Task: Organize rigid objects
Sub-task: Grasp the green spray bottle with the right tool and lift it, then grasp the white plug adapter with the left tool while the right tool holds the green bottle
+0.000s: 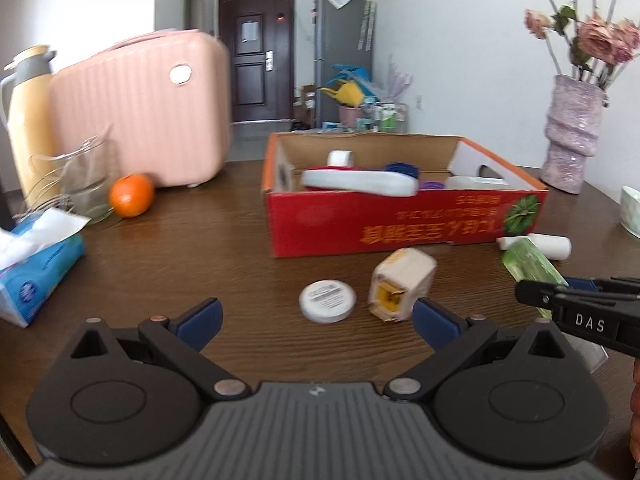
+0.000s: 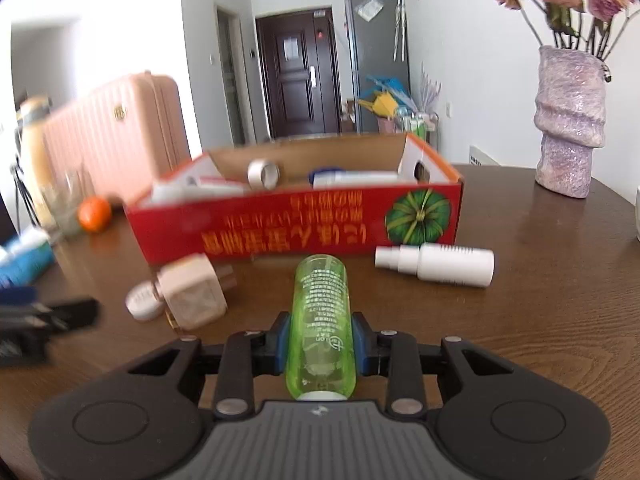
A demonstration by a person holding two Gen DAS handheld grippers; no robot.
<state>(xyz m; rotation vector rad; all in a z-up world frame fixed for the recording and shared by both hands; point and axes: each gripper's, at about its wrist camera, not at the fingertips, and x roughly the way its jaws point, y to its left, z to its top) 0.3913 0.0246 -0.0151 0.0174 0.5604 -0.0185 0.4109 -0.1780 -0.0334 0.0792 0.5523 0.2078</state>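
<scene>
My right tongs are clenched on the translucent green plastic bottle, its far end aimed at the red cardboard box that already holds a white tape roll among other items. On the brown wooden worktop in front of the box lie a white spray bottle, a beige block-shaped container and a small round white jar. My left tongs hang spread wide and empty, just short of the jar and the beige container.
</scene>
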